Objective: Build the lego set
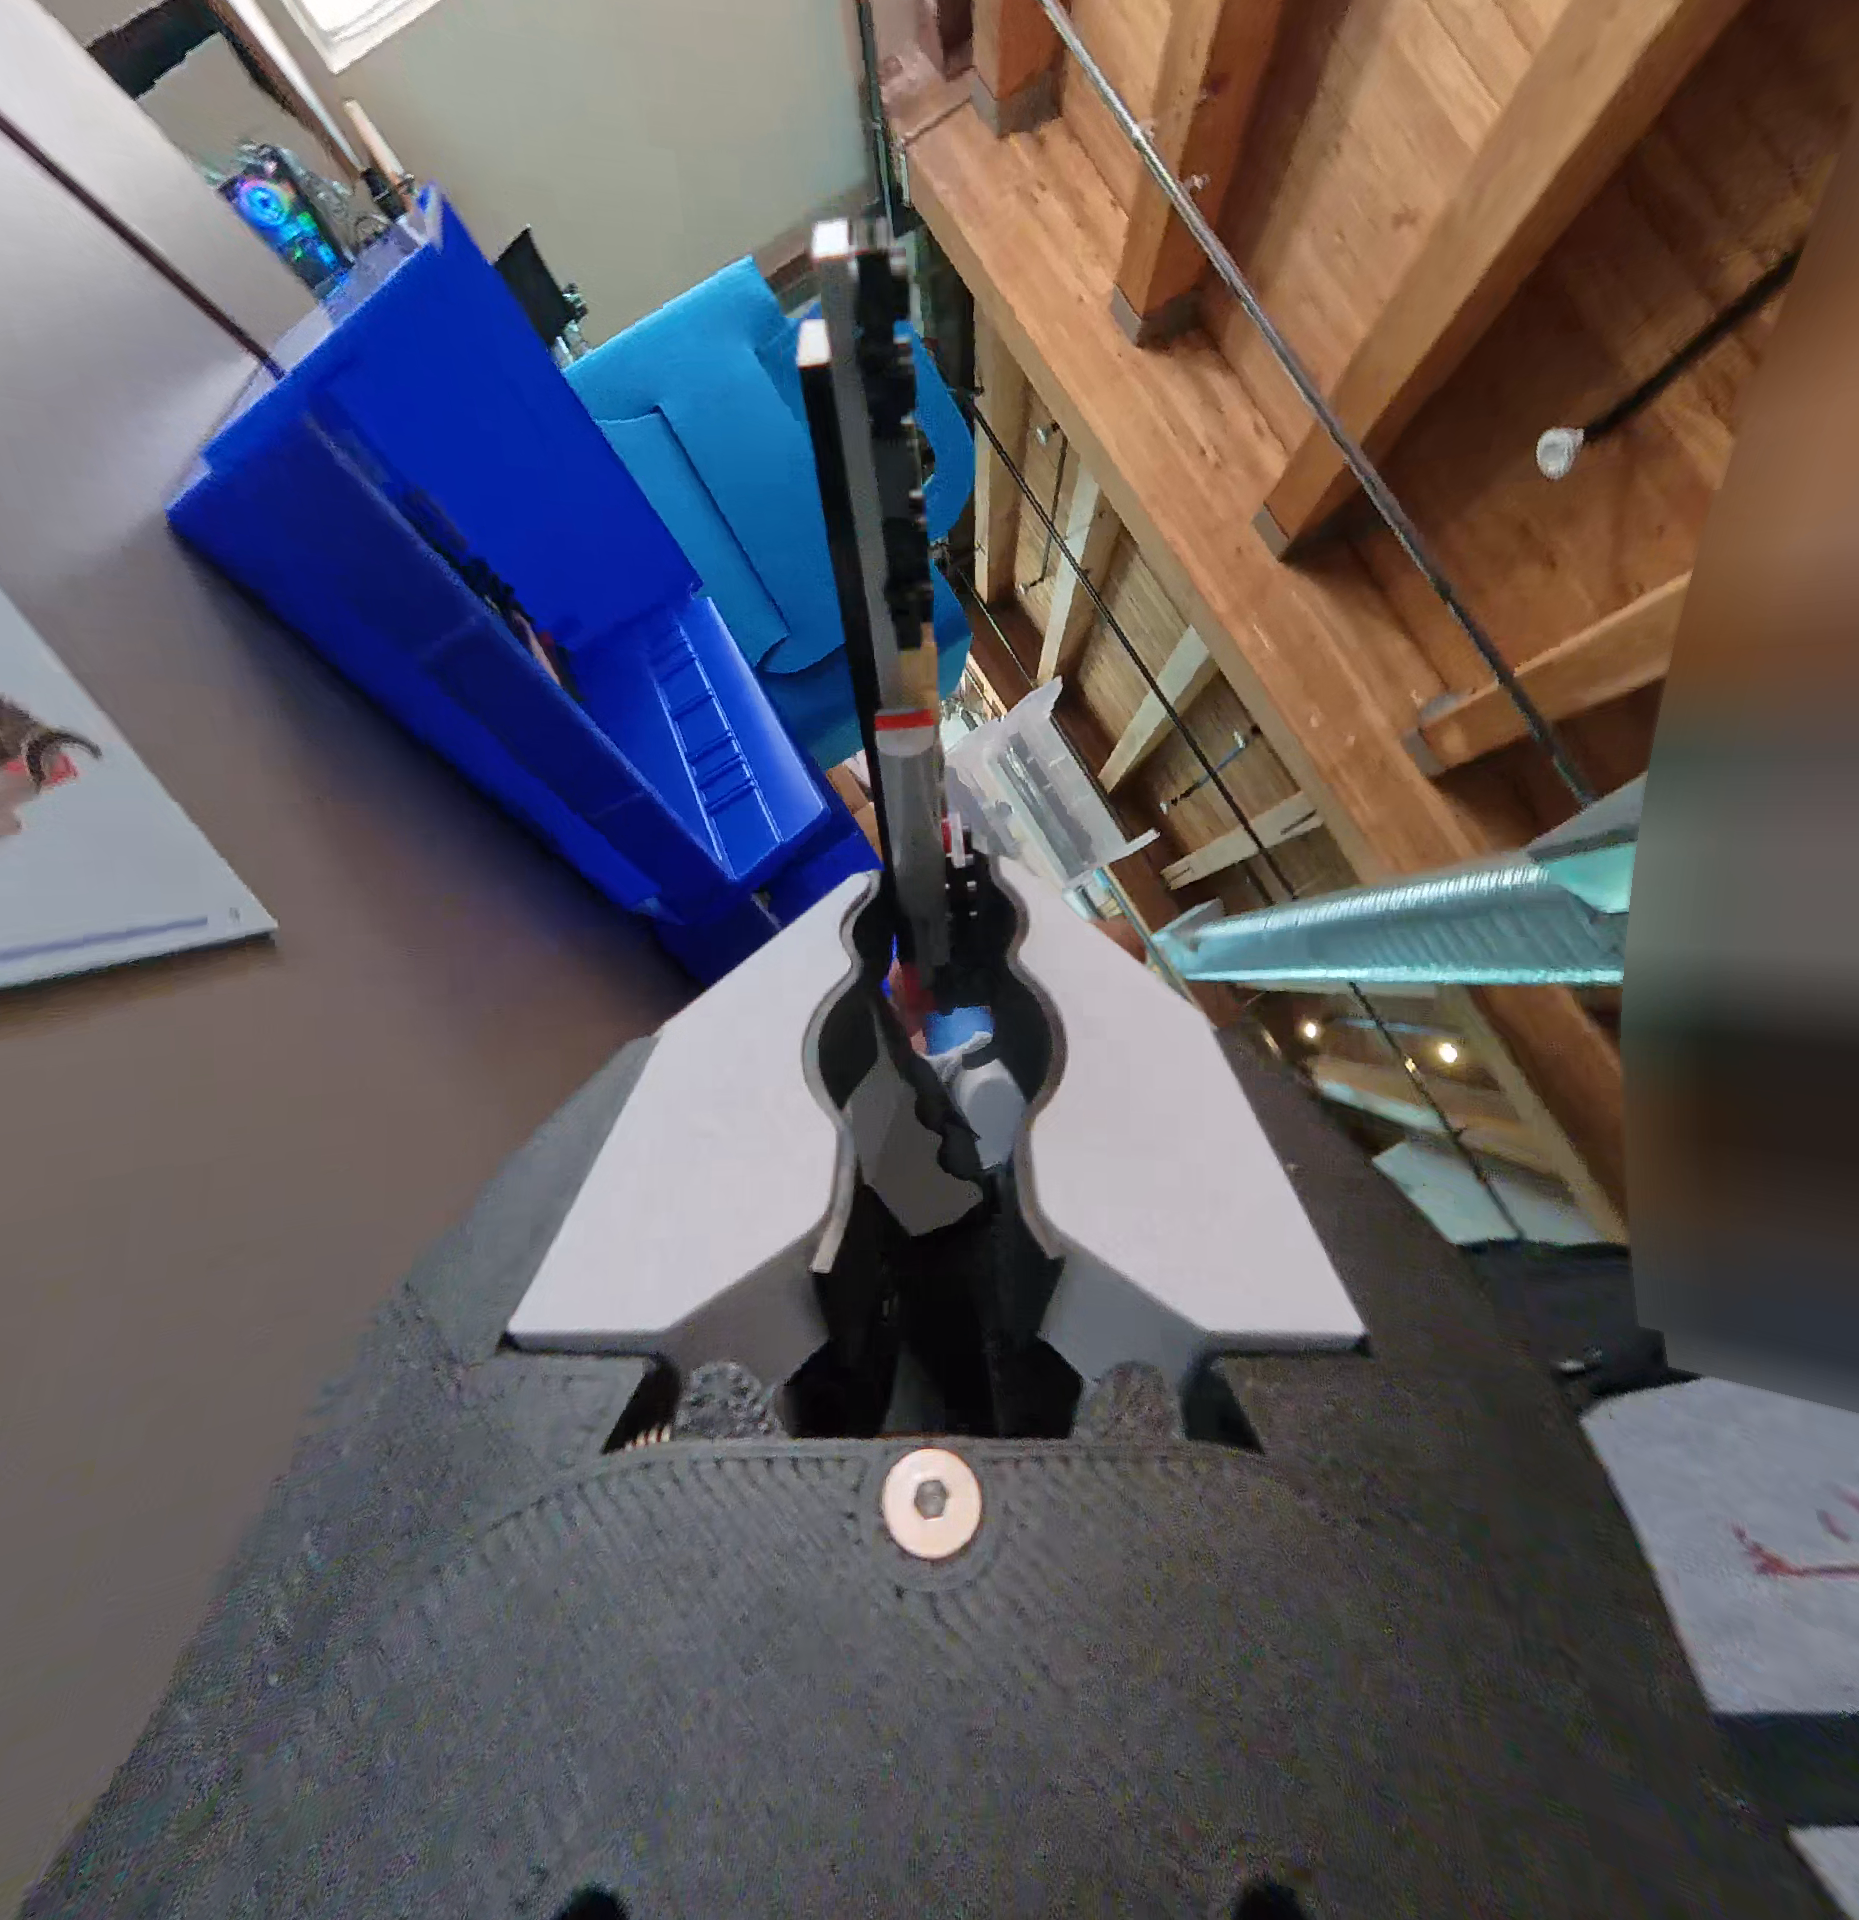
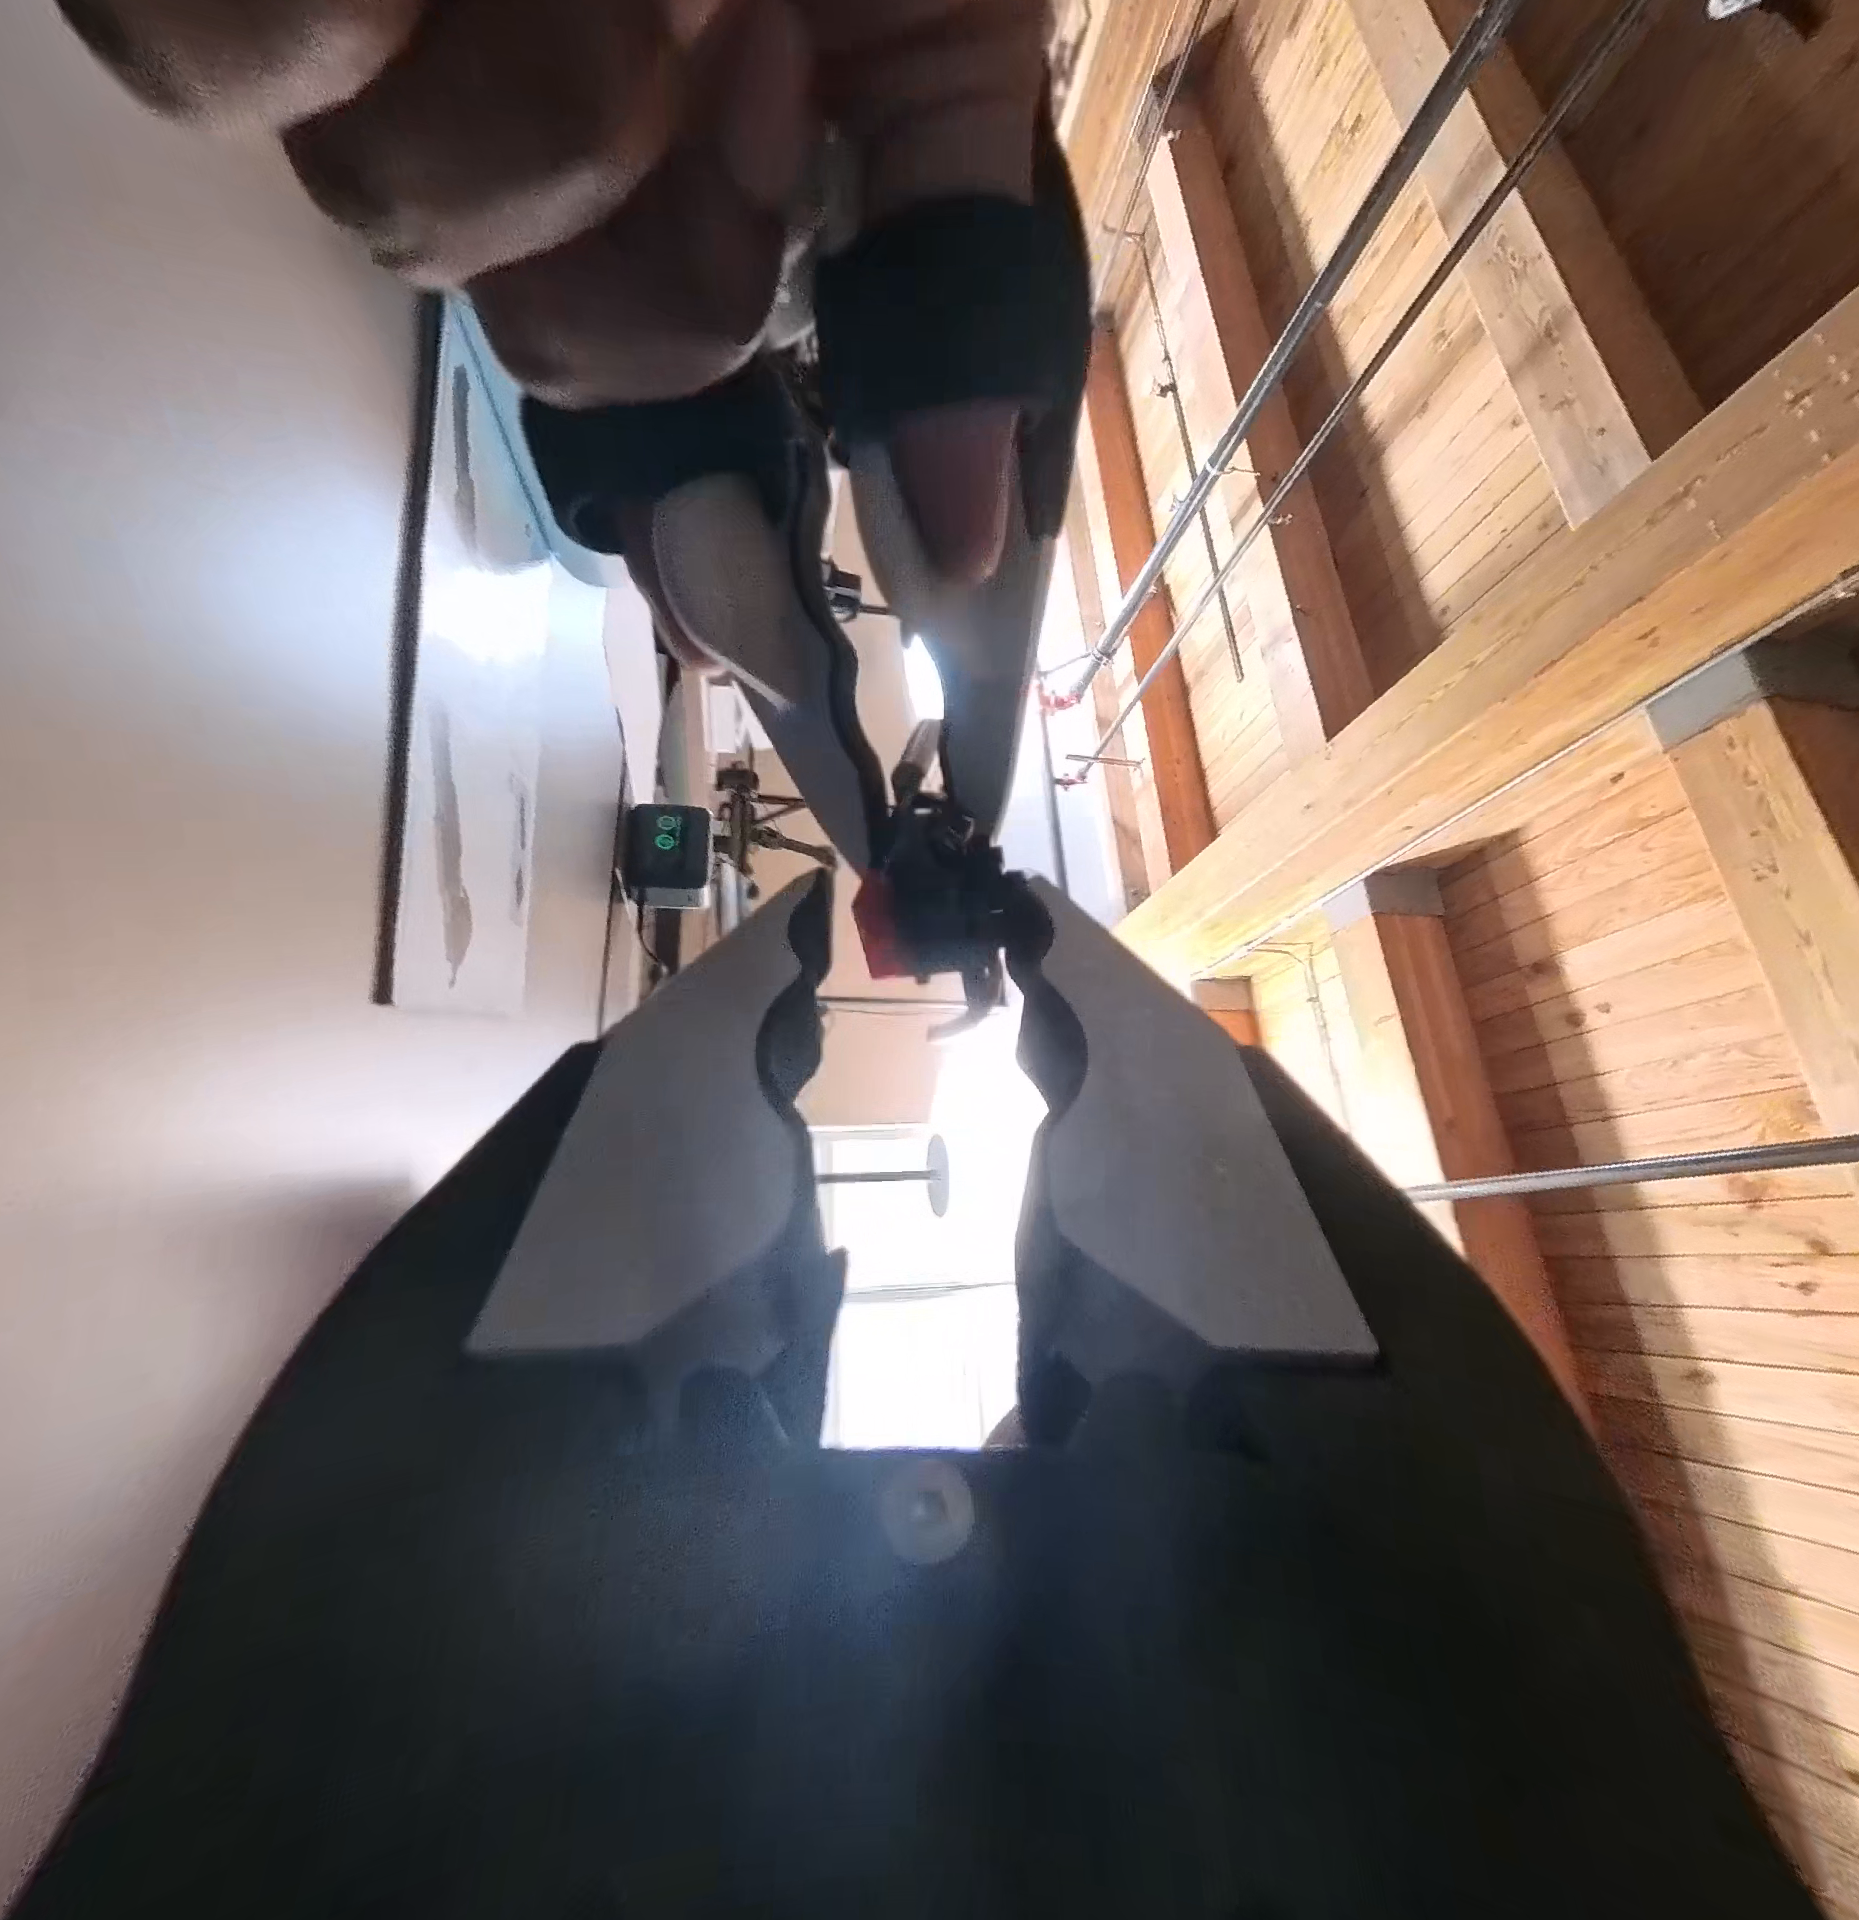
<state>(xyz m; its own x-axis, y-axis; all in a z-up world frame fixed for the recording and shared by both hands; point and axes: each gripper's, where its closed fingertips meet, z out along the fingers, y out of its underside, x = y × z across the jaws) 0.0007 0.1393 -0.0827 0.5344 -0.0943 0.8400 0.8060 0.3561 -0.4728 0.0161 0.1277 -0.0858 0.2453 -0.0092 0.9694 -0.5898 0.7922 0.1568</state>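
My left hand-held gripper [image 1: 930, 935] clamped the lego model [image 1: 883, 582], base hidden; my right hand-held gripper [image 2: 925, 914] gaped beside its backlit end

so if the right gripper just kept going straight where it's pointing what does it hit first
Most likely the lego assembly, dark with a red piece, sitting right at the tips of the open right gripper. The left gripper holds it from the far side. Whether the fingers already touch it is unclear.

Left gripper [image 1: 940, 904] clamped shut; right gripper [image 2: 925, 914] jaws apart.
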